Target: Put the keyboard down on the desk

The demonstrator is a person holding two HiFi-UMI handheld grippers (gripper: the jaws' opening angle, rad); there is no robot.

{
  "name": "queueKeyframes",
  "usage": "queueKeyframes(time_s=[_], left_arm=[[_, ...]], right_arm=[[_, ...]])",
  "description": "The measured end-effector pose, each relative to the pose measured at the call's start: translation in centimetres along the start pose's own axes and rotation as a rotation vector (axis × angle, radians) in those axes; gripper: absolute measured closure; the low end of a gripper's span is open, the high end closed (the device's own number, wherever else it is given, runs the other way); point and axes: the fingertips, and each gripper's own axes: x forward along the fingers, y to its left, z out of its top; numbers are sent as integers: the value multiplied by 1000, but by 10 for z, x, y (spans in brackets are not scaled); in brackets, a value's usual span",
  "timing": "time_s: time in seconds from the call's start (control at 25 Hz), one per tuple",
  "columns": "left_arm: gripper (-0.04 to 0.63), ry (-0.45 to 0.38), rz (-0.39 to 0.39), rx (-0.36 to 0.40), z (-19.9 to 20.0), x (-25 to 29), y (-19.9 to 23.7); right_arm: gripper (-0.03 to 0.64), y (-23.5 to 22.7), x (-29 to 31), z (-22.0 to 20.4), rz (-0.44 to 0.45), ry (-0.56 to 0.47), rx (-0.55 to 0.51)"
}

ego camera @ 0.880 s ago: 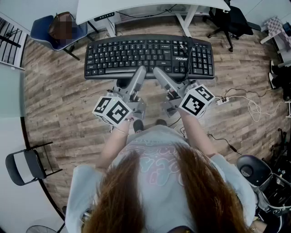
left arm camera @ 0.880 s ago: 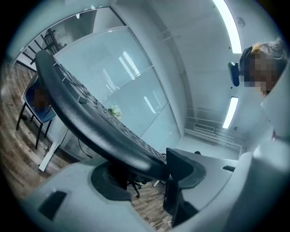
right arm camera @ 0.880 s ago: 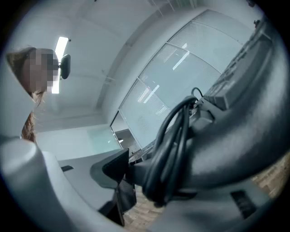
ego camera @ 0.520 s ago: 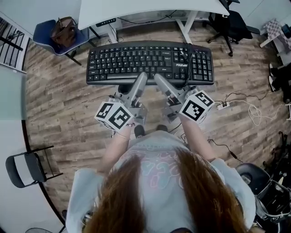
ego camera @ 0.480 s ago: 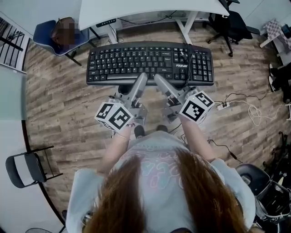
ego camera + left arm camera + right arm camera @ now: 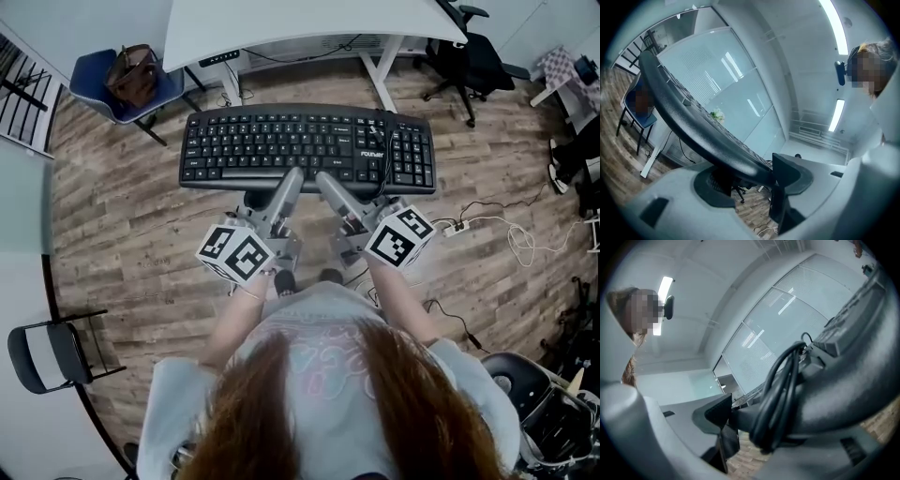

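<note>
1. Keyboard (image 6: 309,145): black, full-size, keys up. It is held over the wood floor (image 6: 122,234), on the person's side of the desk and not touching it. Also seen in the left gripper view (image 6: 693,126) and in the right gripper view (image 6: 848,376).
2. Desk (image 6: 300,23): white top with white legs, just beyond the keyboard's far edge.
3. Cable (image 6: 385,141): black, crossing the keyboard between the main keys and the number pad. In the right gripper view it shows as a looped bundle (image 6: 778,399) wrapped over the near edge.
4. Containers: a brown bag (image 6: 133,73) sits on the seat of a blue chair (image 6: 94,70), left of the desk. Its contents cannot be made out.
5. Left gripper (image 6: 289,180): its fingers are clamped narrowly on the keyboard's near edge, left of centre. In its own view (image 6: 752,176) one pad is under the rim and the other presses on top.
6. Right gripper (image 6: 324,181): its fingers are closed on the same near edge, right of centre. In its own view (image 6: 764,427) the rim is between the jaws, with the cable bundle just beside them.
7. Marker cubes: left cube (image 6: 234,253) and right cube (image 6: 398,234), one on each gripper, close to the person's body.
8. Surroundings: a black office chair (image 6: 469,56) right of the desk, a folding chair (image 6: 47,352) at lower left, and loose white cords (image 6: 492,220) on the floor at right.
</note>
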Motion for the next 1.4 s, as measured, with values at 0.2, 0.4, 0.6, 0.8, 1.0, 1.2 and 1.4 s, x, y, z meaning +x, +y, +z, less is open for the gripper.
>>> queueKeyframes(time_s=[0.2, 0.4, 0.6, 0.8, 1.0, 1.2, 1.4], left_arm=[[364, -5, -23, -2, -1, -16, -5], [364, 10, -41, -2, -4, -14, -9], [364, 28, -67, -6, 4, -19, 1], [362, 51, -112, 0, 4, -22, 0], [362, 86, -155, 3, 0, -25, -3], [360, 100, -186, -13, -1, -23, -6], [360, 83, -213, -4, -2, -14, -7]], right_arm=[[333, 14, -8, -9, -5, -7, -37], [330, 14, -14, -9, -22, -26, -32], [330, 19, -5, -16, -50, -44, -31], [331, 25, -8, -19, -79, -83, -38], [331, 28, -16, -23, -118, -123, -31], [331, 28, -20, -22, -153, -135, -37], [333, 23, -21, -16, -150, -153, -54]])
